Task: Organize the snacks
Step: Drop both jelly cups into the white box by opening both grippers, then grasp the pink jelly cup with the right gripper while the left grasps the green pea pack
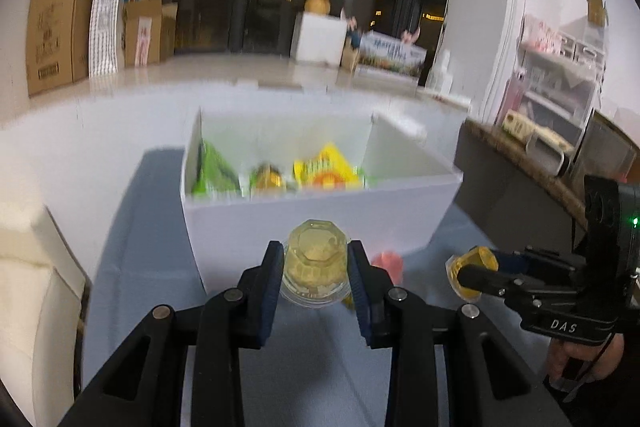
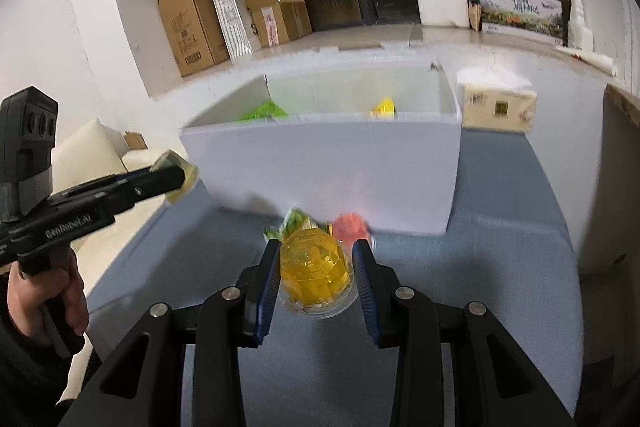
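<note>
My left gripper [image 1: 316,267] is shut on a pale yellow jelly cup [image 1: 314,261], held above the blue table in front of the white box [image 1: 312,215]. My right gripper [image 2: 316,269] is shut on an orange-yellow jelly cup [image 2: 314,269], also in front of the white box [image 2: 328,167]. The right gripper also shows in the left wrist view [image 1: 472,273], and the left gripper shows in the right wrist view [image 2: 178,177]. Inside the box lie a green packet [image 1: 212,173], a yellow packet [image 1: 326,169] and a small gold-topped cup [image 1: 268,179].
A red jelly cup [image 2: 350,225] and a green-edged packet [image 2: 294,221] lie on the blue tablecloth [image 2: 500,247] by the box's front wall. A tissue pack [image 2: 498,107] stands at the box's right. A dark counter [image 1: 516,163] is on the right, a cream sofa [image 1: 28,291] on the left.
</note>
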`<state>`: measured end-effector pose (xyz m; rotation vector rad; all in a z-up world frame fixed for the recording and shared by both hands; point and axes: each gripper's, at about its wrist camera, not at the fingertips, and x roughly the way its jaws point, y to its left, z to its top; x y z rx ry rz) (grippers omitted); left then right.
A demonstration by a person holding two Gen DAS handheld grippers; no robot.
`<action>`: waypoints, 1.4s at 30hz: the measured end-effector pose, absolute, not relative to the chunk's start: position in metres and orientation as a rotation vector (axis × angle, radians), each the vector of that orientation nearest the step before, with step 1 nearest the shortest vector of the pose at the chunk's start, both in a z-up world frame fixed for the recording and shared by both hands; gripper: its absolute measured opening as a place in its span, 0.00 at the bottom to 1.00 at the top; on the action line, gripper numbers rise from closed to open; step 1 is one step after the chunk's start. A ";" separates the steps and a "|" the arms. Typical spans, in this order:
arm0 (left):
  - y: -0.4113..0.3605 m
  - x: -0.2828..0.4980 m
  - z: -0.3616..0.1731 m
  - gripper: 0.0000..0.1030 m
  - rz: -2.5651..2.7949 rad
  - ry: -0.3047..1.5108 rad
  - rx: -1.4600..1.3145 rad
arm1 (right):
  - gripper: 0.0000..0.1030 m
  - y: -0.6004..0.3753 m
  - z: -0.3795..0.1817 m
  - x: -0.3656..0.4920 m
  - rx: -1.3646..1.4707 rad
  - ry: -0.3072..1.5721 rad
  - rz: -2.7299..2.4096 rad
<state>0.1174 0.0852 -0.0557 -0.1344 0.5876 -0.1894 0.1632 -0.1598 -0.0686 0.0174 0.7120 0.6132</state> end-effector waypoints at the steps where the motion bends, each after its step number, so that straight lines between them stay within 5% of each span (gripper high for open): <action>1: 0.085 0.123 -0.048 0.35 -0.193 0.574 -0.135 | 0.38 -0.160 -0.062 0.167 0.021 0.698 0.614; 9: 0.073 0.204 -0.007 0.35 -0.194 0.533 -0.080 | 0.38 -0.143 -0.005 0.231 0.006 0.599 0.603; 16: 0.069 0.248 -0.028 0.36 -0.161 0.600 -0.032 | 0.38 -0.134 -0.017 0.293 0.000 0.678 0.568; 17: 0.070 0.251 -0.033 0.42 -0.145 0.615 -0.033 | 0.41 -0.133 -0.023 0.299 -0.005 0.693 0.557; 18: 0.070 0.252 -0.037 0.67 -0.135 0.631 -0.033 | 0.49 -0.133 -0.027 0.301 -0.008 0.703 0.549; 19: 0.071 0.254 -0.040 0.85 -0.128 0.648 -0.036 | 0.80 -0.134 -0.030 0.302 -0.006 0.708 0.541; 20: 0.072 0.253 -0.043 1.00 -0.123 0.648 -0.036 | 1.00 -0.136 -0.033 0.301 0.003 0.704 0.533; 42: 0.075 0.190 -0.032 1.00 -0.101 0.620 -0.058 | 1.00 -0.166 -0.019 0.233 0.062 0.628 0.557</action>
